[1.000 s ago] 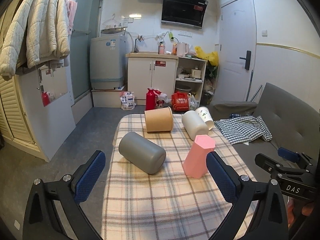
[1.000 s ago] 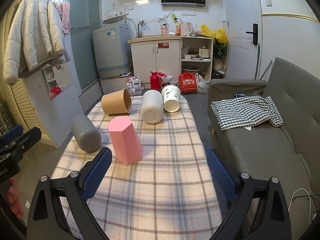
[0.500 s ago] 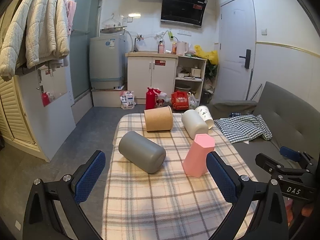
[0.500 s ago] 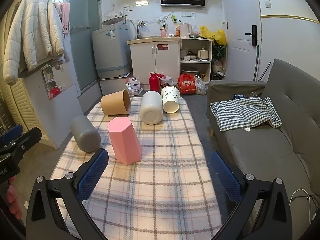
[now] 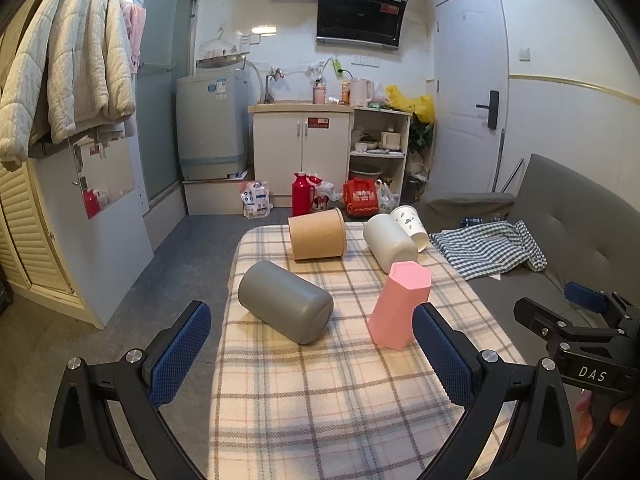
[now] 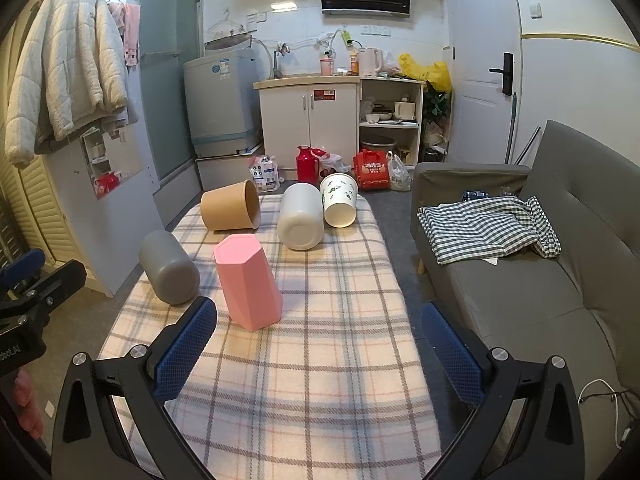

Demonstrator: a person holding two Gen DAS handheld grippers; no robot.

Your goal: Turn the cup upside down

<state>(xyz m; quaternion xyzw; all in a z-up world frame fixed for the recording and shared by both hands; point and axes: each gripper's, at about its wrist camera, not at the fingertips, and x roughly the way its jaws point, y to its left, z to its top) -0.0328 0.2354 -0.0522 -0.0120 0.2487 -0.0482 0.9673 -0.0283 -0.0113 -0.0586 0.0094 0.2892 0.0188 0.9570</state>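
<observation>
Several cups are on a plaid-covered table point(image 5: 328, 392). A pink hexagonal cup point(image 5: 398, 305) point(image 6: 248, 282) stands upside down. A grey cup point(image 5: 285, 307) point(image 6: 169, 267), a brown paper cup point(image 5: 317, 233) point(image 6: 231, 206), a white cup point(image 5: 390, 242) point(image 6: 301, 222) and a printed paper cup point(image 5: 410, 222) point(image 6: 340, 200) lie on their sides. My left gripper point(image 5: 312, 354) is open and empty above the table's near end, short of the grey and pink cups. My right gripper point(image 6: 320, 350) is open and empty, near the pink cup.
A grey sofa point(image 6: 552, 264) with a checked cloth point(image 6: 486, 226) runs along the table's right side. Floor lies to the left. A cabinet point(image 5: 302, 152), washing machine point(image 5: 212, 120) and bags on the floor point(image 5: 360, 198) stand beyond the far end.
Both views have shifted only slightly. The right gripper has drawn back and up a little. The cups have not moved.
</observation>
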